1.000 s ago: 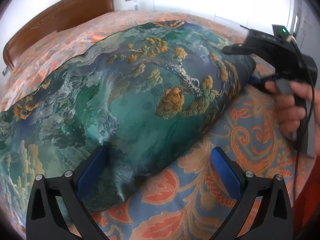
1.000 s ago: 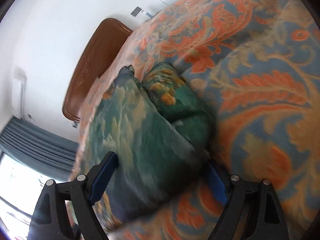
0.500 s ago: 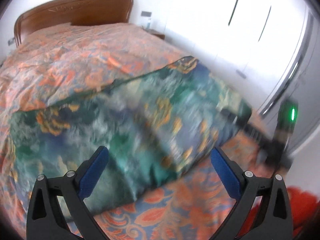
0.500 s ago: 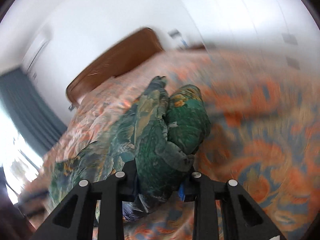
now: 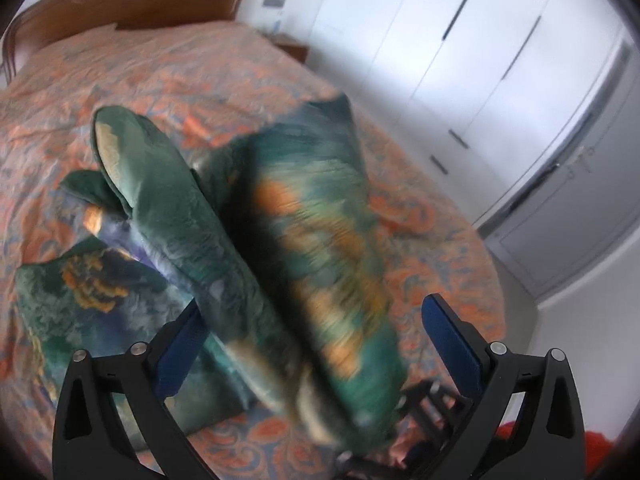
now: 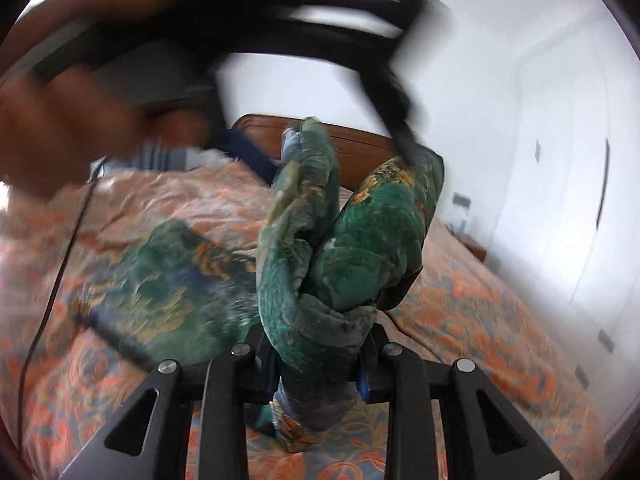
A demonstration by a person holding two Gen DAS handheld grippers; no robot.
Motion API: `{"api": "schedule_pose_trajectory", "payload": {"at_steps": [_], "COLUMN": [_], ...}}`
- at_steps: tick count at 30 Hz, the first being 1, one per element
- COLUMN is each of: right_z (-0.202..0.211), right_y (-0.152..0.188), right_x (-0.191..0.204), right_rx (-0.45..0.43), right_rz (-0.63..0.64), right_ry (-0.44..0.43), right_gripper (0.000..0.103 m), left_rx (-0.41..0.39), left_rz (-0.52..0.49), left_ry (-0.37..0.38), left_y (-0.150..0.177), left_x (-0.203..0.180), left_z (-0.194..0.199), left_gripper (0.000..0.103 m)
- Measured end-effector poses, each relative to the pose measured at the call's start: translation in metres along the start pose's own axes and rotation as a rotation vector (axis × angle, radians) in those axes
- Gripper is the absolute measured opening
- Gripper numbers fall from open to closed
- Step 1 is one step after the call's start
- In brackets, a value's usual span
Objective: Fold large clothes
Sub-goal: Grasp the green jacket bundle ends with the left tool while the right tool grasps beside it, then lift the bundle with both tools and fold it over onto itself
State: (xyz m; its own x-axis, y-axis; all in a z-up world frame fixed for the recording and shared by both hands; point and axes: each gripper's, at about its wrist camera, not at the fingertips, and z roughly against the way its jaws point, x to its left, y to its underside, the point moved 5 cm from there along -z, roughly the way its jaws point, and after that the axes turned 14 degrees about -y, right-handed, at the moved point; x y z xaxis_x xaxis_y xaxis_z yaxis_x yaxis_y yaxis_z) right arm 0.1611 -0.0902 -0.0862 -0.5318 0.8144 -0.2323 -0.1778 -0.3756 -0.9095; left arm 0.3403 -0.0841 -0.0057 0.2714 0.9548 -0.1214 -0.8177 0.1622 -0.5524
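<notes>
A large green cloth [image 5: 224,248] with orange and blue floral print lies partly on the bed and is lifted in thick folds. My right gripper [image 6: 318,360] is shut on a bunched fold of the green cloth [image 6: 320,272] and holds it up off the bed. My left gripper [image 5: 316,340] is open, its blue pads on either side of the raised folds without pinching them. In the right wrist view the left gripper [image 6: 304,40] and the hand holding it show blurred above the cloth.
The bed [image 5: 140,64] has an orange and blue patterned cover and a brown wooden headboard [image 5: 132,0]. White wardrobe doors [image 5: 460,40] stand along the right of the bed. A black cable [image 6: 60,264] hangs over the bed on the left.
My right gripper closed on the cloth's edge and lifted it up and over. My left gripper rose from the bed and now straddles the raised folds.
</notes>
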Motion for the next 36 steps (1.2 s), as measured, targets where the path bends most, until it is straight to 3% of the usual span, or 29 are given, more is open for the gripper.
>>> {"api": "schedule_pose_trajectory", "payload": {"at_steps": [6,7,8,9,11,13,17,21,25,28,36], "right_z": [-0.014,-0.017,-0.017,-0.019,-0.017,-0.019,-0.003,0.019,0.018,0.003,-0.063], "right_y": [0.006,0.008,0.008,0.009,0.011,0.014,0.009,0.010,0.017,0.018,-0.002], "right_x": [0.048,0.051,0.052,0.053,0.049,0.041,0.034,0.023,-0.004,-0.017,-0.013], "right_rx": [0.034,0.037,0.040,0.044,0.051,0.061,0.019,-0.032,-0.030,0.001,0.110], "right_rz": [0.219,0.241,0.248,0.246,0.209,0.146,0.039,-0.118,-0.262,-0.319,-0.343], "right_ry": [0.007,0.004,-0.002,-0.011,-0.020,-0.041,-0.127,-0.226,-0.209,-0.208,-0.278], "right_gripper": [0.028,0.028,0.028,0.028,0.029,0.040,0.053,0.053,0.053,0.043,0.036], "left_rx": [0.042,0.050,0.053,0.060,0.065,0.055,0.028,0.011,0.009,0.036,0.053], "left_rz": [-0.058,-0.068,-0.072,-0.075,-0.046,-0.045,-0.038,0.007,0.042,0.099,0.264], "left_ry": [-0.159,-0.206,-0.235,-0.268,-0.247,-0.241,-0.245,-0.265,-0.322,-0.336,-0.335], "left_y": [0.017,0.021,0.023,0.026,0.028,0.027,0.024,0.025,0.038,0.052,0.091], "left_x": [0.002,0.005,0.007,0.011,0.019,0.025,0.040,0.084,0.124,0.155,0.227], "left_z": [-0.018,-0.024,-0.027,-0.032,-0.032,-0.026,-0.008,0.008,0.003,-0.005,-0.017], "left_gripper": [0.101,0.087,0.058,0.046,0.029,0.026,0.025,0.025,0.026,0.026,0.026]}}
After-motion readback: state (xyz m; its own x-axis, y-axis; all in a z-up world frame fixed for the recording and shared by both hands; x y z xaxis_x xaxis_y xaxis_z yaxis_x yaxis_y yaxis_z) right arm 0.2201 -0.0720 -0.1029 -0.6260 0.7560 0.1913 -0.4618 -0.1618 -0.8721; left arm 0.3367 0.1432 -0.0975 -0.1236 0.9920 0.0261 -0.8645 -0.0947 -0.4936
